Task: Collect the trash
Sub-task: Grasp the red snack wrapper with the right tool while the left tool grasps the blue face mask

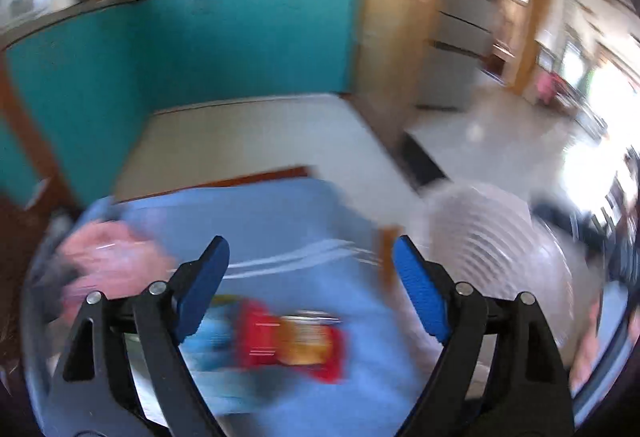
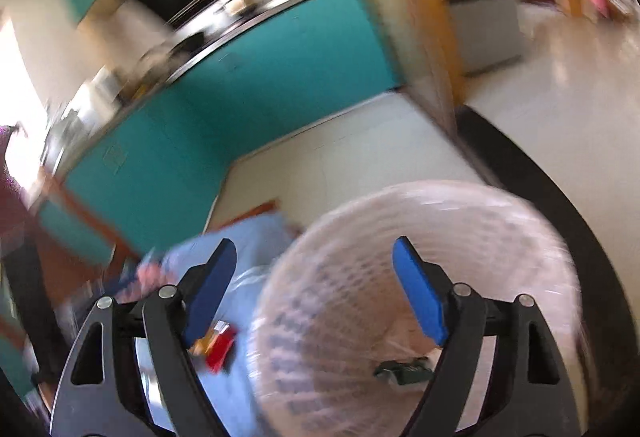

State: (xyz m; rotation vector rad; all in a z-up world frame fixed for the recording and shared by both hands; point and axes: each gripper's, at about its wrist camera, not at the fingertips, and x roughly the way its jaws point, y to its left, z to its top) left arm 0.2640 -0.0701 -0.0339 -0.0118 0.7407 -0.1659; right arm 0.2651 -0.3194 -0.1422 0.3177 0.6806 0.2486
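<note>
Both views are blurred by motion, so fine detail is hard to make out.

From the left wrist camera, the left gripper (image 1: pixel 310 265) hangs above a tabletop covered with a light blue cloth (image 1: pixel 280 221). Its jaws are spread wide with nothing between them. Below and between the blue pads lies a red and yellow snack wrapper (image 1: pixel 296 345), flat on the cloth. To the left, near the cloth's edge, sits a pink crumpled thing (image 1: pixel 108 265), too blurred to identify. To the right of the table stands a white slatted basket (image 1: pixel 492 237). Behind the table are a pale floor (image 1: pixel 248 133) and a teal wall panel (image 1: pixel 180 49).

From the right wrist camera, the right gripper (image 2: pixel 314 269) hangs over the white slatted basket (image 2: pixel 340 301), which fills the lower middle of the view. Its jaws are also wide apart and hold nothing. Inside the basket, near the bottom, lies a small dark green item (image 2: pixel 400 369), too blurred to name. The snack wrapper (image 2: pixel 218 351) shows just left of the basket, resting on the blue cloth (image 2: pixel 256 233). The teal wall panel (image 2: pixel 240 89) and the pale floor (image 2: pixel 340 157) lie beyond.
</note>
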